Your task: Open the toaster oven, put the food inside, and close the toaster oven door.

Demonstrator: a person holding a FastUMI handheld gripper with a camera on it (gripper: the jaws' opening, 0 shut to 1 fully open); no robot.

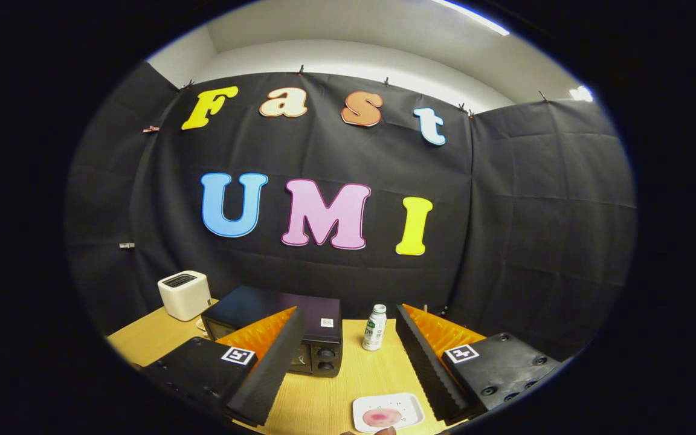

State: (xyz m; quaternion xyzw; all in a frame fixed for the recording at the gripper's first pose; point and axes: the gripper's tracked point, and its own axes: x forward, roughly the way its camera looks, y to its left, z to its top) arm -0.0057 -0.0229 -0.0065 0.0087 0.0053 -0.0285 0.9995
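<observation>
A black toaster oven (275, 314) stands on the wooden table (330, 402), its door shut and two knobs at its right end. My left finger (269, 368) partly covers its front. A pink piece of food (382, 416) lies on a small white plate (411, 403) on the near table, between my fingers and close to the right finger (423, 362). My gripper (348, 353) is open and hangs above the table with nothing held.
A white pop-up toaster (184, 294) sits behind the oven to its left. A small white bottle with a green label (374, 328) stands just right of the oven, beyond the fingers. Black cloth walls close the booth behind the table.
</observation>
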